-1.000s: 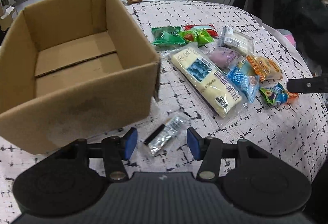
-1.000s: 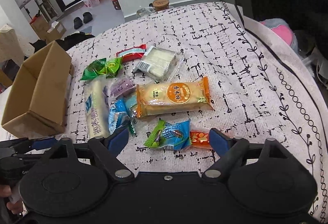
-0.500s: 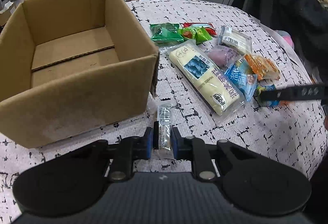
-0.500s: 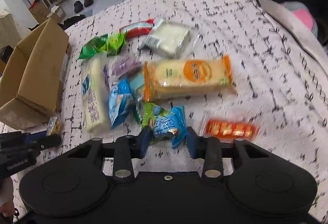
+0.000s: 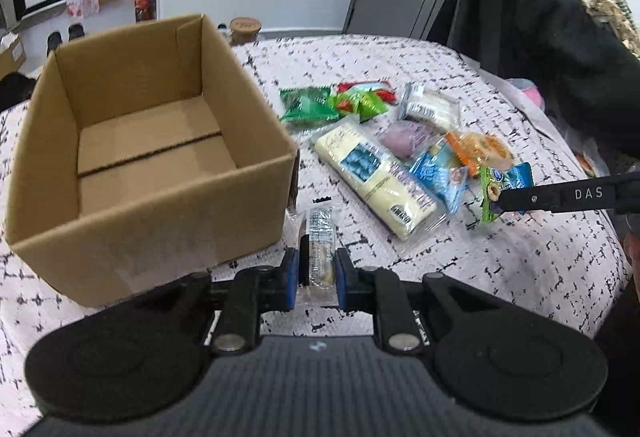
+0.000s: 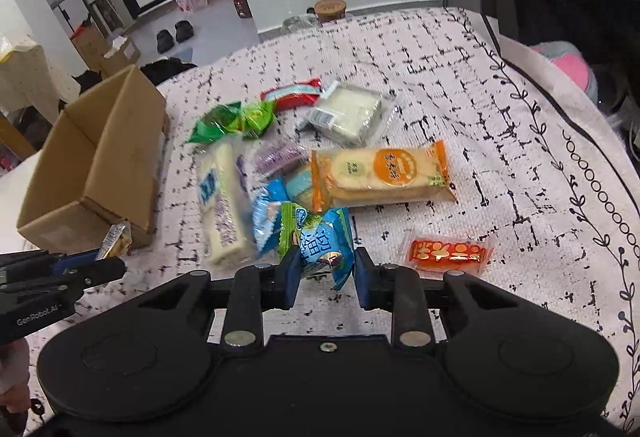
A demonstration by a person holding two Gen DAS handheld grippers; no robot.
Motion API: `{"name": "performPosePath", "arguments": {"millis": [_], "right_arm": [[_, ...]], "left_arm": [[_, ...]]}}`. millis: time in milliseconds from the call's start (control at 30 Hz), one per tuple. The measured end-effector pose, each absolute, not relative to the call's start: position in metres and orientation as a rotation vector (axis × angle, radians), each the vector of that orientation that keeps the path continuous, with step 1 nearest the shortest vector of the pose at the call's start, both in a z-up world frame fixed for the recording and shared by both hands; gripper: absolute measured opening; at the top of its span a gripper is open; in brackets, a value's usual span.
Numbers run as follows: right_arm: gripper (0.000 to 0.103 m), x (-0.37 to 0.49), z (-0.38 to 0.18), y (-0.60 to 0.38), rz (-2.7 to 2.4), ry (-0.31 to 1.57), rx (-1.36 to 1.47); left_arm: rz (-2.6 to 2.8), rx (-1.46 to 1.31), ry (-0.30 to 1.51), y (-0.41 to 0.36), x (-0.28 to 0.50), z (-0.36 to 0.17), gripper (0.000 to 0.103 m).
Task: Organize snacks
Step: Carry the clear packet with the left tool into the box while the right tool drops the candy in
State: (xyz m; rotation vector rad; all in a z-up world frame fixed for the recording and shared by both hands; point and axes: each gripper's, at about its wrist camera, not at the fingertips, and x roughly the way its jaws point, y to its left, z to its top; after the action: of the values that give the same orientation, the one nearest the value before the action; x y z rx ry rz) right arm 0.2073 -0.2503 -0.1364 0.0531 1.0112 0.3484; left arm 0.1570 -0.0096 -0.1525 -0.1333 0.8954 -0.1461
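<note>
Snacks are pinched in both closed tools, a clear sachet in the left tool at lower centre and a blue-green packet in the right tool, and either slippery wrapper could be dropped short of the cardboard box.

The cardboard box stands on the left of the counter, open side up. The snack pile lies to its right. In the pile, the long pale packet lies nearest the box; behind it lie the leaf-print packets. The biscuit pack lies on the pile's right side, and the small flat packet lies apart, before it.
</note>
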Motion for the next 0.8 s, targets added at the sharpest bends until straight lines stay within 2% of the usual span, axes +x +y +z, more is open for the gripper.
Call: {"name": "performPosePath", "arguments": {"millis": [800], "right_arm": [[0.028, 0.197, -0.083, -0.184, 0.467, 0.833, 0.074]], "left_arm": [[-0.105, -0.144, 0.745, 0.018, 0.15, -0.08, 0.018]]}}
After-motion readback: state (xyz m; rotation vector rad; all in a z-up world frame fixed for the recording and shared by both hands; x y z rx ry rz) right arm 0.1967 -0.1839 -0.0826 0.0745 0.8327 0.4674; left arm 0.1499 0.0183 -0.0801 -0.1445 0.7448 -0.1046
